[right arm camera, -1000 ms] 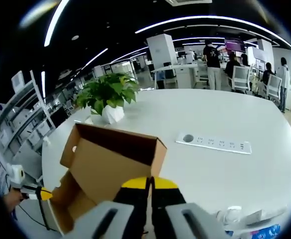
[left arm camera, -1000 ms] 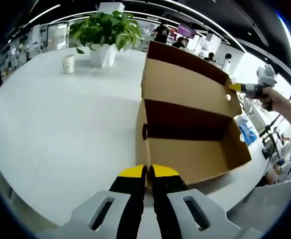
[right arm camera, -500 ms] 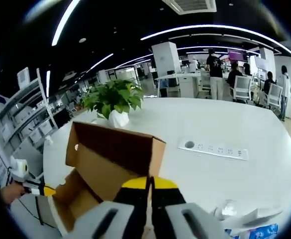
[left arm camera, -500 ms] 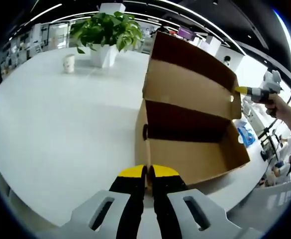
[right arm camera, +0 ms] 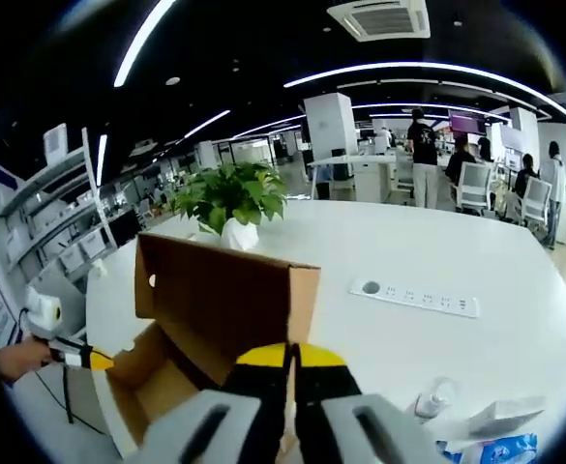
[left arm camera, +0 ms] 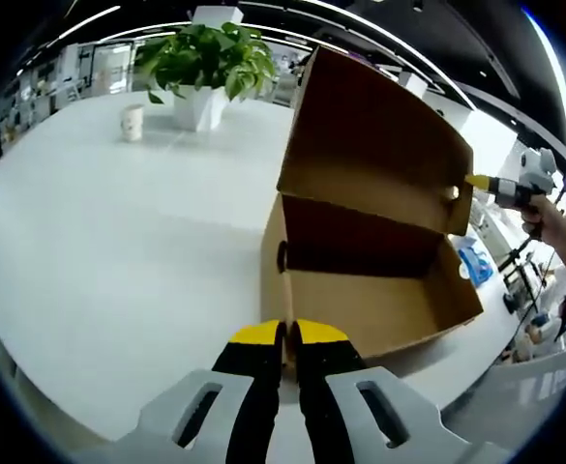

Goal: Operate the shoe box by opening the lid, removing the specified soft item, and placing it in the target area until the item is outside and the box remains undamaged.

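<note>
The shoe box stands near the edge of the white desk, its brown cardboard lid raised steeply on the hinge along the box's far long wall. In the left gripper view the left gripper has its yellow-tipped jaws pressed together on the near end wall of the box, at the corner closest to the camera, pinching the cardboard edge between them. The inside of the box looks bare brown cardboard where it can be seen, though the part under the lid lies in deep shadow, so whether any soft item sits in there cannot be told.

The right gripper has its jaws closed on the lid's free corner; in the left gripper view it comes in from the right as a yellow tip touching the lid near a small round hole (a person's hand grips it behind). In the right gripper view the left gripper shows at the lower left, at the box's far end.

Toward the desk's far side stand a potted plant in a white pot and a paper cup just beside it. A white power strip lies on the desk well apart from the box, and a blue packet lies near the box's right end.
</note>
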